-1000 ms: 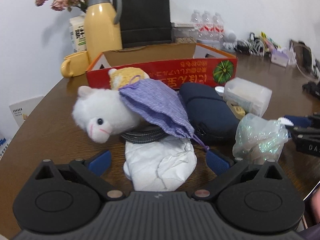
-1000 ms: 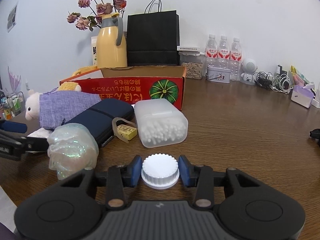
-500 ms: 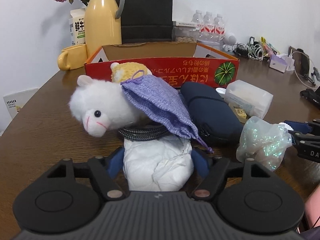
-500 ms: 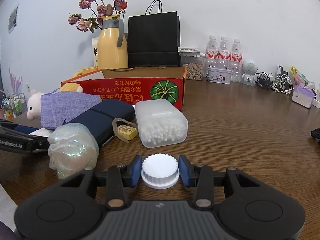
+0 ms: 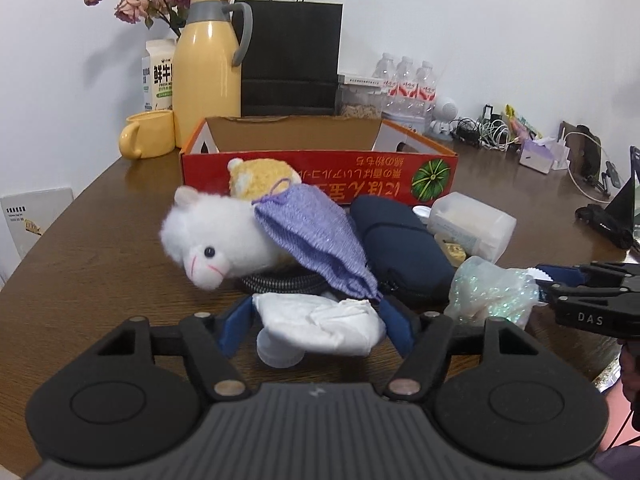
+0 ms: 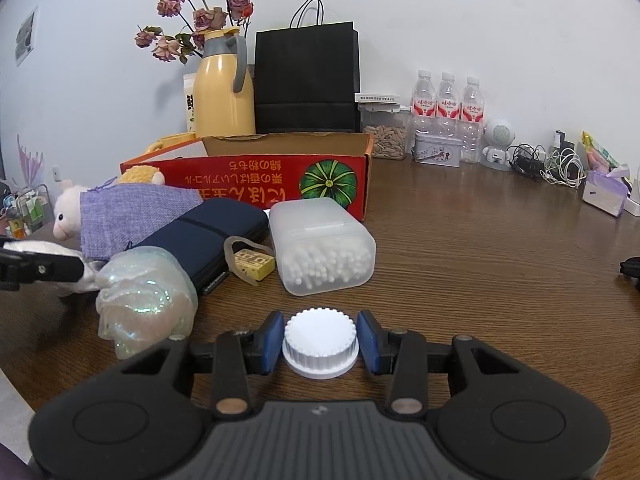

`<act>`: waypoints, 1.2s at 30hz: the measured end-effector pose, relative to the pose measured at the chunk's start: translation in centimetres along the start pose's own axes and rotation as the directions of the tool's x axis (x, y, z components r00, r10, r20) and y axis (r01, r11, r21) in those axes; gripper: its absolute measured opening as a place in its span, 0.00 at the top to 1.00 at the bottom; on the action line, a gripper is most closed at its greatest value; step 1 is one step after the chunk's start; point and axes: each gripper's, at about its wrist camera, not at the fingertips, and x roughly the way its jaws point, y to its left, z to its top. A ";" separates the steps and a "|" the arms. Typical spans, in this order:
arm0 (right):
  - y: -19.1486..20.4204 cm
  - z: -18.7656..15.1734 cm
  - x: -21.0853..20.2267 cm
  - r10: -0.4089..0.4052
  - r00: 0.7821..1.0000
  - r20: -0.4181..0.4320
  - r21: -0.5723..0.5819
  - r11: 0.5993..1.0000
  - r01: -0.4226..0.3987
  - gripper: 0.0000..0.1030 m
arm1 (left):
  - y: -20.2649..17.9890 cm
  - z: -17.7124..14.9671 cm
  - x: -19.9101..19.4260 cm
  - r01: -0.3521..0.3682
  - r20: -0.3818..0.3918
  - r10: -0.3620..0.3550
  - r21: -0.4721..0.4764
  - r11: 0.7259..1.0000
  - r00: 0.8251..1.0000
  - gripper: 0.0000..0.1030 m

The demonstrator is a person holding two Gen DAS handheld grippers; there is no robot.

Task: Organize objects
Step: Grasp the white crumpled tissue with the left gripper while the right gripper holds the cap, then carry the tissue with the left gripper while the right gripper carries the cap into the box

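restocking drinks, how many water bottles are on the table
3: left bottle, middle bottle and right bottle stand side by side by the wall, behind the small tin. Others may be hidden.

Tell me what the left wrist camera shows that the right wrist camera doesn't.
Left wrist only: the left gripper closing around a white crumpled bundle, lifted off the table, and a yellow mug.

Right wrist only: the right gripper shut on a white ribbed cap, and the cotton swabs inside the clear box.

Both: the red cardboard box, white plush toy, purple pouch, navy case and glittery bag.
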 end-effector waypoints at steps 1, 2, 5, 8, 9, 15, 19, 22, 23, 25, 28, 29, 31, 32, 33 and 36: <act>0.0 0.0 0.0 -0.001 1.000 -0.001 0.000 1.000 0.001 0.62 | 0.0 0.0 -0.1 0.003 0.002 -0.003 0.001 1.000 1.000 0.31; 0.0 0.0 -0.1 -0.002 1.000 -0.003 0.002 1.000 0.002 0.62 | 0.0 -0.1 -0.3 0.004 0.003 -0.004 0.002 1.000 1.000 0.31; -0.1 0.1 -0.4 0.000 1.000 -0.001 0.008 1.000 0.000 0.62 | 0.2 -0.2 -0.7 0.005 0.006 -0.005 0.005 1.000 1.000 0.31; 0.0 0.3 -0.7 -0.002 1.000 0.009 0.008 1.000 0.002 0.62 | 0.3 -0.3 -1.5 0.007 0.020 -0.008 0.014 1.000 1.000 0.32; 0.1 0.3 -0.9 -0.003 1.000 0.014 0.007 1.000 0.002 0.62 | 0.3 -0.3 -1.8 0.011 0.026 -0.011 0.022 1.000 1.000 0.32; 0.5 0.9 -1.7 0.002 0.999 0.038 -0.005 1.000 -0.002 0.62 | 0.4 -0.6 -3.5 0.009 0.057 -0.012 0.043 0.999 0.998 0.32; 0.9 1.5 -2.1 0.009 0.998 0.055 -0.016 1.000 -0.009 0.62 | 0.4 -0.3 -4.9 0.006 0.090 -0.010 0.048 0.999 0.996 0.32; 1.3 2.4 -2.2 0.019 0.997 0.076 -0.029 0.999 -0.017 0.62 | 0.3 0.5 -6.2 0.007 0.143 -0.016 0.058 0.998 0.990 0.32; 1.5 2.8 -2.2 0.023 0.996 0.084 -0.035 0.999 -0.020 0.62 | 0.2 0.9 -6.6 0.006 0.163 -0.016 0.060 0.998 0.986 0.32; 1.8 3.6 -2.2 0.032 0.994 0.106 -0.047 0.999 -0.027 0.62 | 0.1 1.9 -7.2 -0.010 0.204 -0.001 0.057 0.998 0.979 0.32; 2.2 5.3 -2.0 0.050 0.989 0.141 -0.061 0.997 -0.042 0.62 | 0.0 3.6 -7.3 -0.020 0.252 0.008 0.045 0.999 0.968 0.32; 2.4 5.9 -1.9 0.057 0.987 0.153 -0.067 0.997 -0.047 0.62 | -0.1 4.2 -7.2 -0.024 0.266 0.011 0.044 0.999 0.964 0.32; 2.9 7.3 -1.6 0.070 0.981 0.182 -0.081 0.995 -0.056 0.62 | -0.3 5.5 -6.7 -0.030 0.293 0.016 0.043 0.999 0.956 0.32; 3.1 8.1 -1.4 0.076 0.978 0.195 -0.088 0.994 -0.060 0.62 | -0.4 6.2 -6.3 -0.029 0.305 0.014 0.043 0.999 0.952 0.32; 3.4 8.9 -1.1 0.083 0.974 0.209 -0.096 0.993 -0.064 0.62 | -0.4 7.0 -5.8 -0.030 0.314 0.015 0.044 0.999 0.949 0.32; 4.1 11.3 0.1 0.096 0.965 0.243 -0.118 0.991 -0.069 0.62 | -0.4 9.4 -3.8 -0.045 0.331 0.030 0.038 0.998 0.943 0.32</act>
